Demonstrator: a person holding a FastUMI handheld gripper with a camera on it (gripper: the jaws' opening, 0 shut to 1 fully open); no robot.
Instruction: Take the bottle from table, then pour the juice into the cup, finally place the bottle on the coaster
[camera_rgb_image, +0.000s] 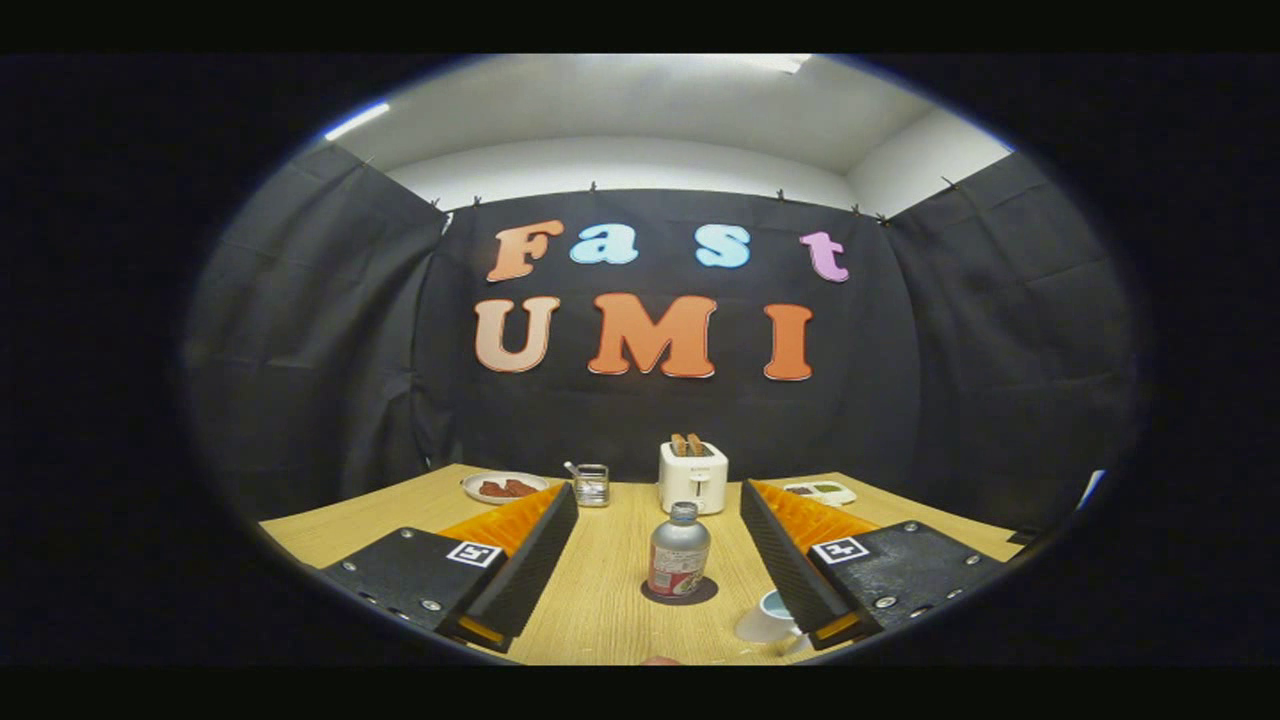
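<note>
A small silver bottle (679, 554) with a red label stands upright on a dark round coaster (680, 592) on the wooden table (600, 600). It sits between my two fingers and a little ahead of their tips, touching neither. My gripper (660, 500) is open wide, with its black fingers (530, 565) well apart on either side. A white cup (768, 615) with a teal inside stands close by the right finger, partly hidden behind it.
A white toaster (693, 476) with two slices stands beyond the bottle at the table's far edge. To its left are a small glass holder (592, 485) and a plate (505, 487) with reddish food. A white tray (822, 491) lies far right.
</note>
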